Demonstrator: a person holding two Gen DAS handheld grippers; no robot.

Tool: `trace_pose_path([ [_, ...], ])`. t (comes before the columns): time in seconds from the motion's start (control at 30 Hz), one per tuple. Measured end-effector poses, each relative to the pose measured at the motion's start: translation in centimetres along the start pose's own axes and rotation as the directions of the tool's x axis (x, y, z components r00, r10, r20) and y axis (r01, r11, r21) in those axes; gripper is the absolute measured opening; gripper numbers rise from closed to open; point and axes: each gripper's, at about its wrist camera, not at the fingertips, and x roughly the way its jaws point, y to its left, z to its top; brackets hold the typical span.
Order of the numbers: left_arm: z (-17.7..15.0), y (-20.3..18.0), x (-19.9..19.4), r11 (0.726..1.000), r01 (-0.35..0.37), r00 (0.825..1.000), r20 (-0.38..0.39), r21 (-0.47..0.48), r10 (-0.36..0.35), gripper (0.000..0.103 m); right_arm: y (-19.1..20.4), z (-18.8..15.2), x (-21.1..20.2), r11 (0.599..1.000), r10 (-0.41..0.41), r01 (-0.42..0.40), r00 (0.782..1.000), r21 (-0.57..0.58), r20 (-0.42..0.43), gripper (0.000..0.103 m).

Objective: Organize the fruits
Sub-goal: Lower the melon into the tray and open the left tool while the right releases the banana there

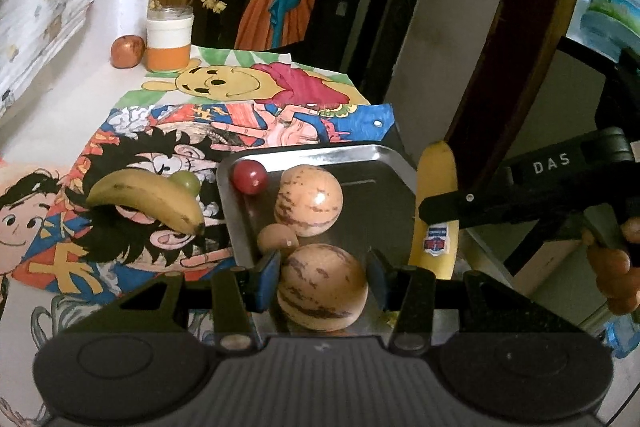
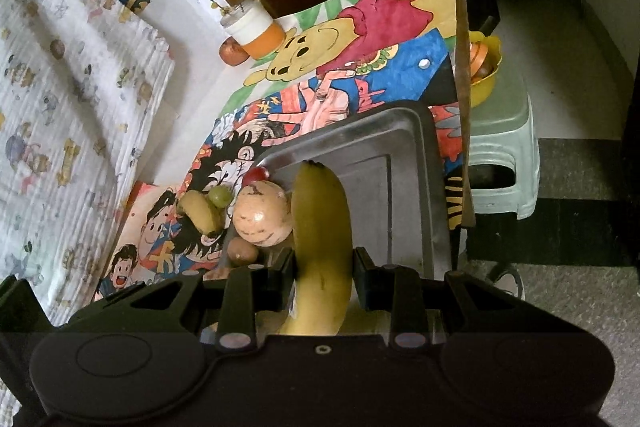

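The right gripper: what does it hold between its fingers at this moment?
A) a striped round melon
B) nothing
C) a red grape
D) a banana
D: in the right wrist view the right gripper has its fingers closed on both sides of a yellow banana, held over the metal tray.

2 striped melons (image 1: pixel 308 201) in steel tray (image 1: pixel 320 155), banana (image 1: pixel 148 201) beside tray

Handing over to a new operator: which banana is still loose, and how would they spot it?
Start at the metal tray. Left of it, on the cartoon drawing, lies the loose banana beside a green grape. Unlike the stickered banana, no fingers hold it.
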Motion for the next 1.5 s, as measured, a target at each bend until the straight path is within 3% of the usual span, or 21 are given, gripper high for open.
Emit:
trace_pose_path([
  [0.37,-0.6,-1.1,-0.1,0.998,-0.032,0.999,0.035,0.051,0.03,0.052,-0.6,0.2,1.2,1.0,-0.004,0.005,1.0,0.026,-0.003,0.035],
  [0.67,-0.6,-1.0,-0.2,0.999,-0.029,0.999,0.033,0.041,0.028,0.052,-0.3,-0.2,1.5,0.999,-0.047,0.047,0.999,-0.005,0.003,0.042],
  [0.93,-1.0,-0.4,-0.4,1.0,-0.028,0.999,0.031,0.007,0.027,0.056,0.3,-0.6,0.8,0.999,-0.03,0.03,1.0,-0.016,0.006,0.044],
  [1.07,-1.4,-0.2,-1.1,1.0,-0.025,0.999,0.04,-0.018,0.026,0.064,0.7,-1.0,-0.2,1.0,-0.021,0.021,1.0,-0.015,0.018,0.052],
  [1.5,-3.9,-0.1,-7.3,0.991,-0.044,0.984,0.169,-0.124,0.064,0.095,3.0,-4.3,-4.6,0.995,-0.003,0.012,0.995,-0.095,0.099,0.083],
])
